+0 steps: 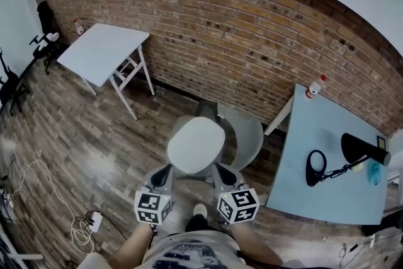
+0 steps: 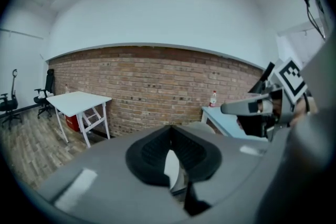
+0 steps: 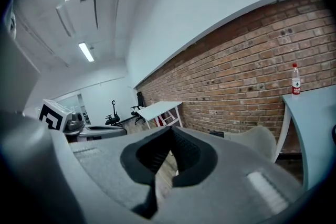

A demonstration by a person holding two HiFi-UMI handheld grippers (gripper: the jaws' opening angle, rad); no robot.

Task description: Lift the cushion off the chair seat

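Note:
A white oval cushion (image 1: 196, 145) lies on the seat of a pale grey shell chair (image 1: 250, 130) in front of the brick wall. My left gripper (image 1: 165, 172) hangs just short of the cushion's near left edge, and my right gripper (image 1: 221, 171) just short of its near right edge. Both are shut with nothing held. In the left gripper view the dark pads (image 2: 157, 152) meet at the tips, and a white sliver of cushion (image 2: 171, 166) shows through the gap below them. In the right gripper view the pads (image 3: 152, 155) also meet, with wood floor showing behind them.
A white folding table (image 1: 104, 50) stands at the far left. A light blue desk (image 1: 334, 154) at the right carries a black lamp (image 1: 362, 148) and a bottle (image 1: 313, 88). Cables (image 1: 82, 230) lie on the wood floor at the near left. Office chairs (image 1: 44, 41) stand at the far left.

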